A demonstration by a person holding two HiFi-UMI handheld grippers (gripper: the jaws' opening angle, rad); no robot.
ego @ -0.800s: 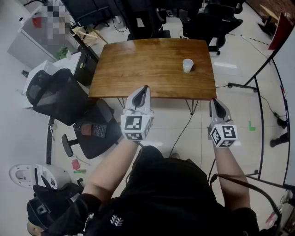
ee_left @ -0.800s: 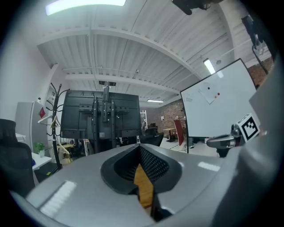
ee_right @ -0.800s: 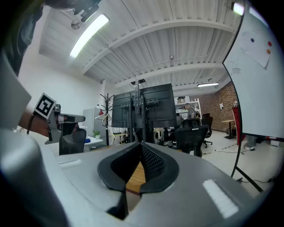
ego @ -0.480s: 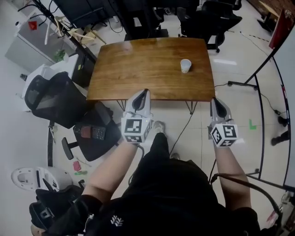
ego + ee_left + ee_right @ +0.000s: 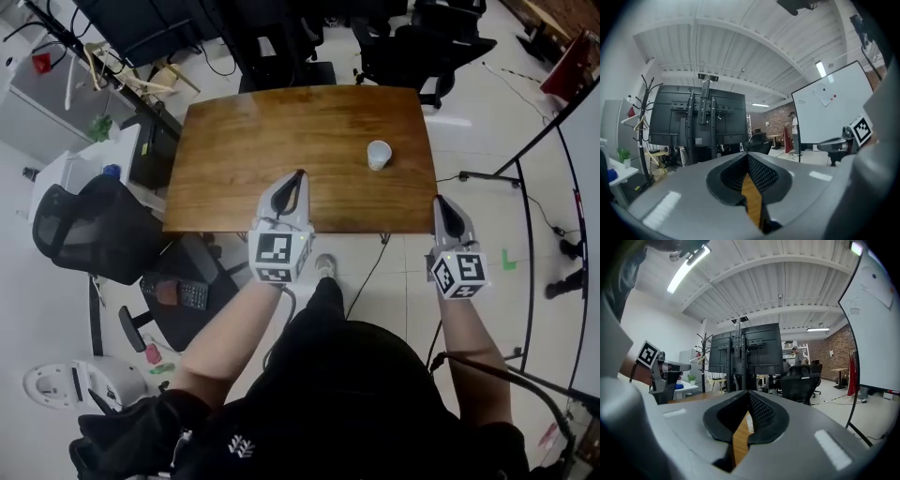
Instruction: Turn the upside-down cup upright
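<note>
1. Currently the cup stands alone on the wooden table, toward the 3 o'clock side of the top and well away from every edge.
2. My left gripper hangs over the near table edge with its jaws pressed together and nothing between them. The cup lies between 2 and 3 o'clock from its tip.
3. My right gripper sits just off the near right corner, jaws likewise pressed together and empty. The cup is at about 10 o'clock from it, so I judge it the nearer one for the job.
4. It's a small white cup, probably paper or thin plastic, so I expect it to be very light, easy to tip and easy to crush.
5. From here it's too small for me to tell which end is up.
6. I'd spread the jaws, pinch across the side wall around mid-height with a gentle squeeze, and stay off the thin rim.
7. Its smooth wall may slip during the turn.
</note>
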